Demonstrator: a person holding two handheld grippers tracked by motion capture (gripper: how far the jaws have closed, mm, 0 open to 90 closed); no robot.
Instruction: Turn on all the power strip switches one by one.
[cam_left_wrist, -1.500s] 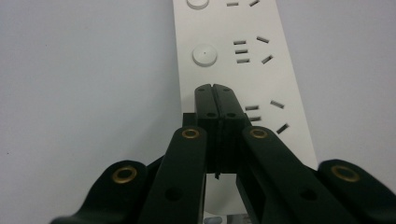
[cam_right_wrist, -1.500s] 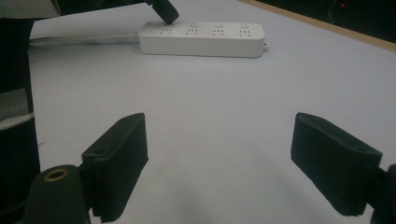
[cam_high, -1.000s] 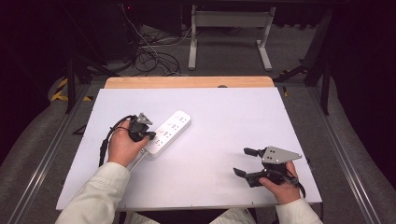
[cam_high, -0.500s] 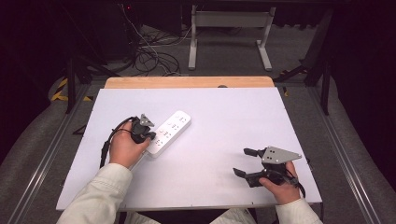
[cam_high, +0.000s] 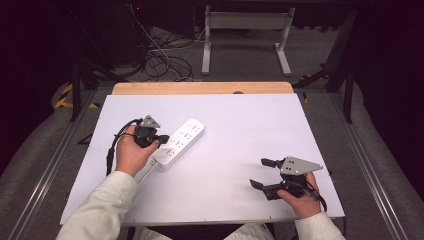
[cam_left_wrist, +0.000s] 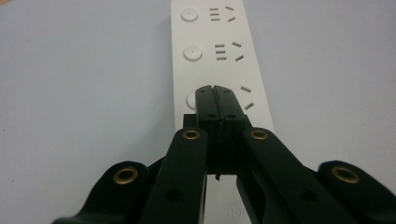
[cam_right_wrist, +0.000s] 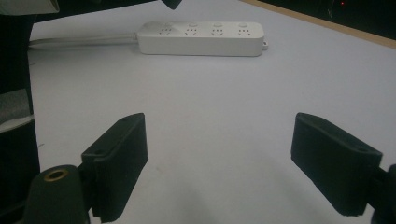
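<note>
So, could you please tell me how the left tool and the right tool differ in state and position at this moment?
The left tool has its jaws pressed shut, while the right tool has its jaws spread wide apart. The left tool's tip sits over the white power strip, by one of its round buttons; the right tool has bare white table between its jaws, apart from the strip. Both are black and hand-held.

Dark room — grey floor (cam_high: 240, 55), tangled cables (cam_high: 162, 62), white metal frame (cam_high: 245, 22) beyond the table (cam_high: 250, 115).
</note>
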